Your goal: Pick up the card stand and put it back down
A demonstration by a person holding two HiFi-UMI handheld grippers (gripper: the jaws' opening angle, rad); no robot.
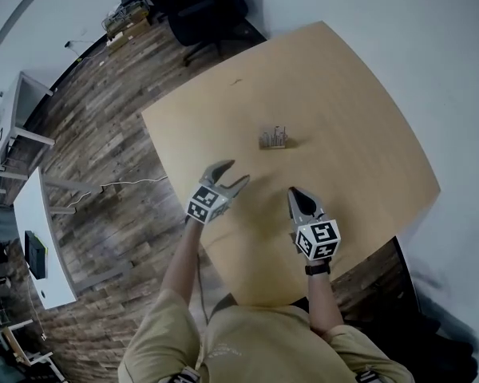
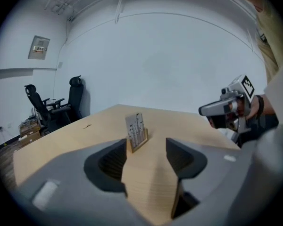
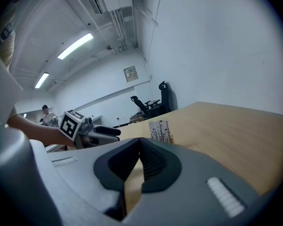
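Wood-plank flooring surrounds our pale desk (image 1: pixel 367 94), where the card stand (image 1: pixel 275 138) stands upright near the middle, untouched. We reach both forearms over the near edge. Our left gripper (image 1: pixel 236 172) has its jaws spread and empty; our right gripper (image 1: pixel 292 192) has its jaws pressed together.

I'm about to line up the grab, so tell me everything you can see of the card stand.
The card stand is small: a light wooden base holding a pale card printed with small dark marks, which are too small to read. It stands upright on the light wooden table, near its middle. Nothing but the table touches it.
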